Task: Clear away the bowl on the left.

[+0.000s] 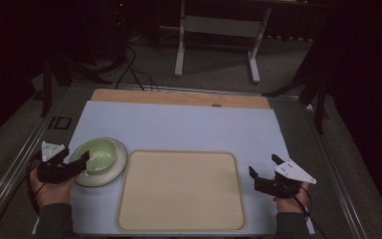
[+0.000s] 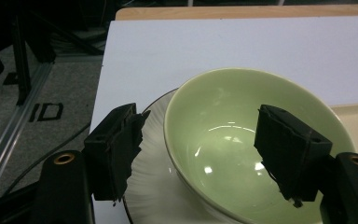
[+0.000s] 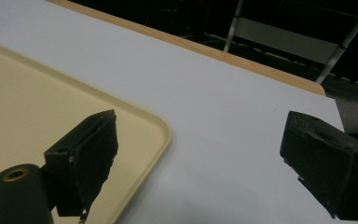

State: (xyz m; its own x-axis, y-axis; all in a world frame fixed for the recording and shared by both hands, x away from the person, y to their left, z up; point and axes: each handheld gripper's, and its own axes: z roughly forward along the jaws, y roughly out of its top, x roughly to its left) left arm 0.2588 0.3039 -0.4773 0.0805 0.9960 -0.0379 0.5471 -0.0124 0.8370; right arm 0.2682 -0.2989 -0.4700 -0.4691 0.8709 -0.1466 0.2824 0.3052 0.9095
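The bowl [image 1: 99, 155], pale green, stands on a white plate [image 1: 118, 164] at the left of the table [image 1: 179, 127], just beside the left edge of the beige tray [image 1: 179, 191]. In the high view the left gripper [image 1: 82, 162] reaches the bowl's near-left rim, but how its fingers sit there cannot be read from above. The left gripper view [image 2: 198, 154] resolves this: the fingers are spread wide and straddle the bowl's [image 2: 242, 140] wall, one finger [image 2: 116, 149] outside over the ribbed plate [image 2: 151, 158], the other [image 2: 289, 154] inside over the glossy hollow; contact with the wall cannot be confirmed. The right gripper [image 1: 263, 172] hangs at the right of the table, well apart from the bowl. The right gripper view [image 3: 205, 154] shows its fingers spread with nothing between them, one finger [image 3: 86, 154] over the tray's [image 3: 51, 107] rounded corner, the other [image 3: 326, 158] over bare table [image 3: 223, 112].
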